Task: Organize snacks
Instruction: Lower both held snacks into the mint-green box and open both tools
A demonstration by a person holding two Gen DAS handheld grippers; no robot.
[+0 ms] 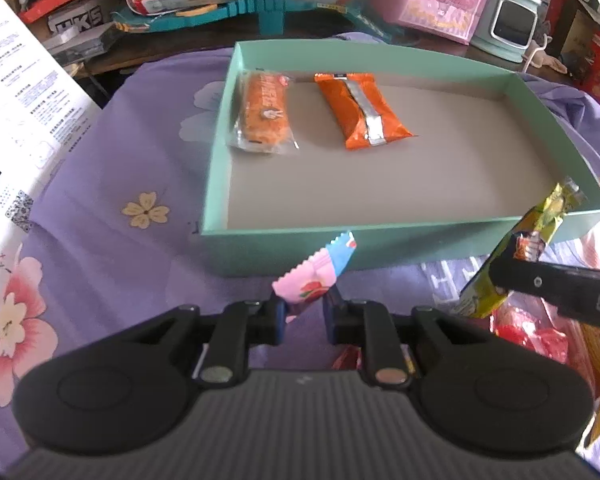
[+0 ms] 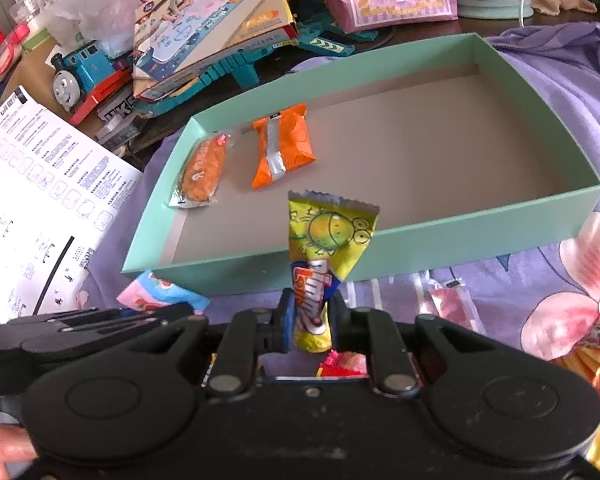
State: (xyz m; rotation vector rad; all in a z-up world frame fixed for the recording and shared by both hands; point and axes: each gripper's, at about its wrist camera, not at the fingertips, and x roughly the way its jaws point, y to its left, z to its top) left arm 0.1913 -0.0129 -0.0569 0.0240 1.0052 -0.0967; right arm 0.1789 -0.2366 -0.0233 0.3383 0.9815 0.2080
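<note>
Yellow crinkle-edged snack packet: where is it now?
Right wrist view: yellow crinkle-edged snack packet stands upright, pinched in the right gripper, just in front of the mint-green cardboard box's near wall.

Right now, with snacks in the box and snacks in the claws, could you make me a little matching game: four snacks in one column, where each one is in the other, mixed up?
Snacks:
1. pink packet
2. yellow packet
3. orange foil packet
4. clear-wrapped orange snack

Places:
A. lying in the green box, against its left wall
B. pinched in the left claw
C. lying in the box, just right of another snack
D. pinched in the right claw

Pairs: 1-B, 2-D, 3-C, 4-A
</note>
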